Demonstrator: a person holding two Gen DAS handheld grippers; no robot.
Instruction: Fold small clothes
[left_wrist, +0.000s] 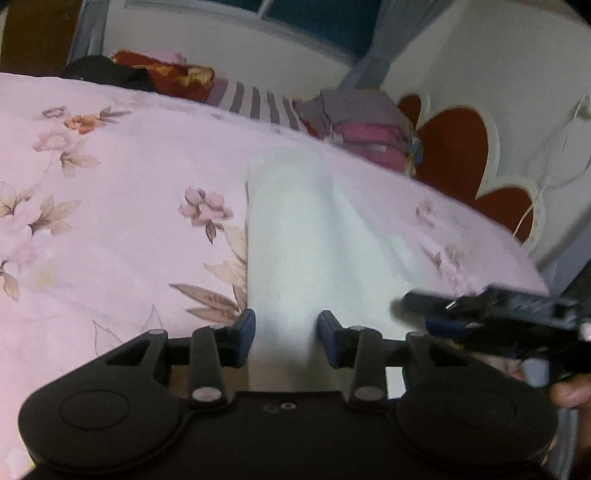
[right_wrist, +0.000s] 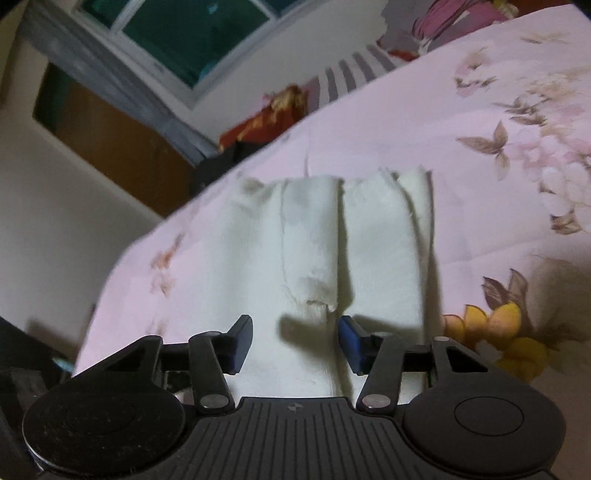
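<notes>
White cloth (left_wrist: 291, 229) lies on the pink flowered bedspread (left_wrist: 122, 206), running away from the camera toward a stack of folded clothes (left_wrist: 365, 133) at the far edge.

Left wrist view: my left gripper (left_wrist: 287, 338) stands part open. The near end of the cloth sits between its blue pads (left_wrist: 246, 332). I see a sliver of gap at each pad, so I judge the pads are not pressing on it. My right gripper (left_wrist: 480, 314) comes in from the right edge, low over the bedspread, too blurred there to read its opening.

Right wrist view: the cloth (right_wrist: 332, 236) shows several lengthwise creases and a small rumpled patch near the middle. My right gripper (right_wrist: 295, 341) stands part open above the near edge, pads clear of the fabric and casting a shadow on it. Nothing is held.

Handling, as I judge it: the cloth looks soft, light and limp, with a towelling-like surface that should not slip. It will sag and crease wherever it is unsupported. Take hold at the two near corners or along the near hem, one gripper each, pinching all layers together.

Markings: I can read no brand, label or writing in either view.
</notes>
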